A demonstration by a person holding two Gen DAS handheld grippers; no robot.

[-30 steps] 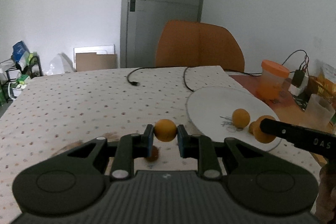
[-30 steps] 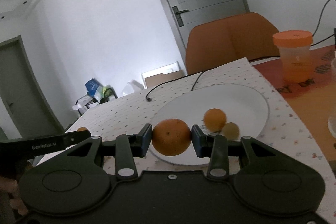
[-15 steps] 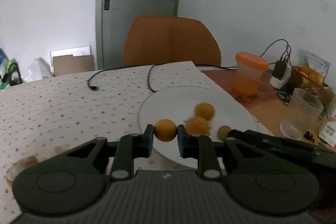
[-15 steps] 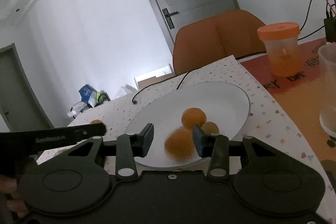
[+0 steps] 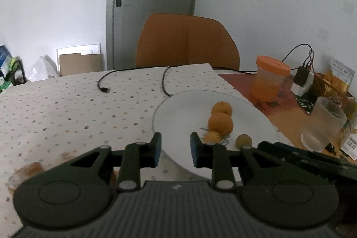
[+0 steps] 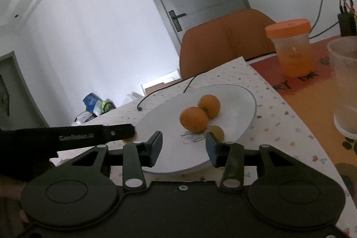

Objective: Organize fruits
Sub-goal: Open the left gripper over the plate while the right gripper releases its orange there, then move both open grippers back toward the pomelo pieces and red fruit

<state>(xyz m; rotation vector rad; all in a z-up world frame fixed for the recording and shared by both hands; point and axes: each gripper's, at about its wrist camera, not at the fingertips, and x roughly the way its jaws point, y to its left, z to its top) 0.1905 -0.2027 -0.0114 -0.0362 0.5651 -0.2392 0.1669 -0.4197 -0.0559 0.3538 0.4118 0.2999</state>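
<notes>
While both grippers' fingers (image 5: 156, 150) (image 6: 212, 148) hang spread and empty, round oranges (image 5: 220, 124) may roll off the shallow plate (image 5: 178, 113) if nudged

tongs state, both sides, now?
Left tongs: open, empty.
Right tongs: open, empty.

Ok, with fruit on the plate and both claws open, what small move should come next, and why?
Probably lift the left claw up and back from the plate. Its jaws stand open and empty, and the small orange fruit lies close beside one fingertip, so a sideways sweep might knock it. The right claw is open and empty too.
</notes>
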